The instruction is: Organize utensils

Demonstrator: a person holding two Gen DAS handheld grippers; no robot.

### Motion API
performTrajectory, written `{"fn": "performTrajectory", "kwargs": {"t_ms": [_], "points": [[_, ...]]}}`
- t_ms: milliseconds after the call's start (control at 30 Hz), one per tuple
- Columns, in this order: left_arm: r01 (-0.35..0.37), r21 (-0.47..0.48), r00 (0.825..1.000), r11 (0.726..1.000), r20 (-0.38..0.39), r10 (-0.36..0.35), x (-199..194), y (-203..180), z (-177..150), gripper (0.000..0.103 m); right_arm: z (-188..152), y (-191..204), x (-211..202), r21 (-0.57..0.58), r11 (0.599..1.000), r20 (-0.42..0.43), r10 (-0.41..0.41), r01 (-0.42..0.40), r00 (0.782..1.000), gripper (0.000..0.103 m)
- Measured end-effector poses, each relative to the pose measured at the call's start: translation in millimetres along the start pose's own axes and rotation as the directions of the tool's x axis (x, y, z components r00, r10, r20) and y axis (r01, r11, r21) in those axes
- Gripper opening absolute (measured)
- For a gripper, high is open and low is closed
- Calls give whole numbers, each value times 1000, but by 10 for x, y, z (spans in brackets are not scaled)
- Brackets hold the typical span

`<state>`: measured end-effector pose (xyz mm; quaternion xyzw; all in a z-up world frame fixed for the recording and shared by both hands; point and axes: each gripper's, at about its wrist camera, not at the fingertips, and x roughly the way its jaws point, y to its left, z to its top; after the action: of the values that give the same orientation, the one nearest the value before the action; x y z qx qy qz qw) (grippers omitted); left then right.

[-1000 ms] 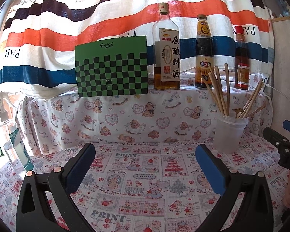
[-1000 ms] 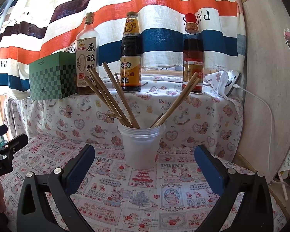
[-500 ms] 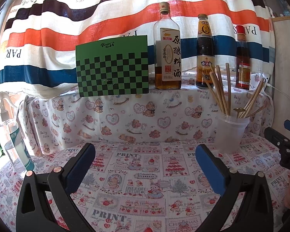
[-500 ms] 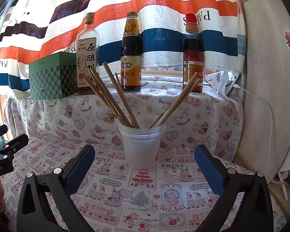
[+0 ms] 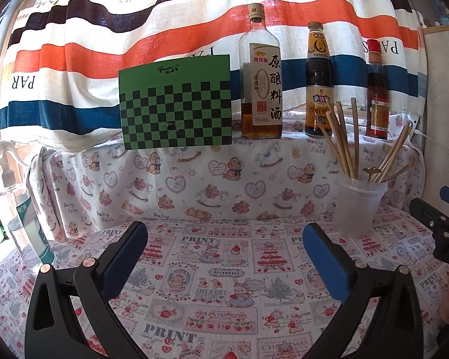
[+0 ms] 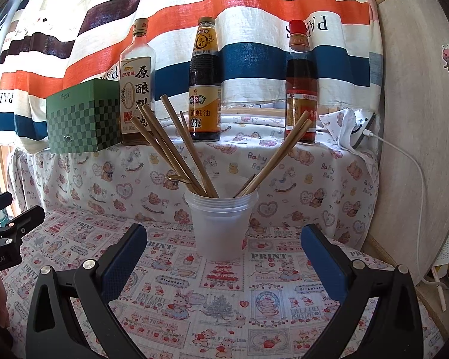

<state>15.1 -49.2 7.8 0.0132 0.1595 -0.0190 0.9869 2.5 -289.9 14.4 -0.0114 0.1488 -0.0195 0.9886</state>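
Note:
A translucent plastic cup (image 6: 221, 224) stands on the patterned tablecloth, holding several wooden chopsticks (image 6: 176, 149) and a small gold spoon (image 6: 176, 178). My right gripper (image 6: 223, 257) is open just in front of the cup, nothing between its blue pads. In the left wrist view the same cup (image 5: 358, 209) sits to the right, beyond my open left gripper (image 5: 224, 251), which hovers over bare cloth. The right gripper (image 5: 440, 218) shows at that view's right edge.
On the raised shelf behind stand a green checkered box (image 5: 175, 104), a cooking wine bottle (image 5: 262, 83), a dark sauce bottle (image 5: 318, 89) and a red-capped bottle (image 5: 377, 92). A spray bottle (image 5: 21, 209) stands far left. A white cable (image 6: 416, 179) hangs by the right wall.
The left wrist view has shifted slightly, so the shelf and cup sit a little further right and lower. The right wrist view is unchanged.

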Motion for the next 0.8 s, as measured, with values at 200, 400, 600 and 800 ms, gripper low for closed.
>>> {"fn": "performTrajectory", "kwargs": {"t_ms": [200, 400, 600, 800], "points": [[-1, -1, 1000, 1000, 0, 1, 1, 3, -2, 103, -6, 2, 9, -1, 1000, 2, 0, 0, 1000, 103], [-2, 0, 1000, 1000, 0, 2, 1, 8, -1, 103, -9, 6, 2, -1, 1000, 1, 0, 0, 1000, 103], [-2, 1, 1000, 1000, -1, 2, 1, -1, 0, 103, -7, 8, 1, -1, 1000, 2, -1, 1, 1000, 103], [-3, 1, 1000, 1000, 0, 3, -1, -1, 2, 103, -7, 9, 2, -2, 1000, 1, 0, 0, 1000, 103]]}}
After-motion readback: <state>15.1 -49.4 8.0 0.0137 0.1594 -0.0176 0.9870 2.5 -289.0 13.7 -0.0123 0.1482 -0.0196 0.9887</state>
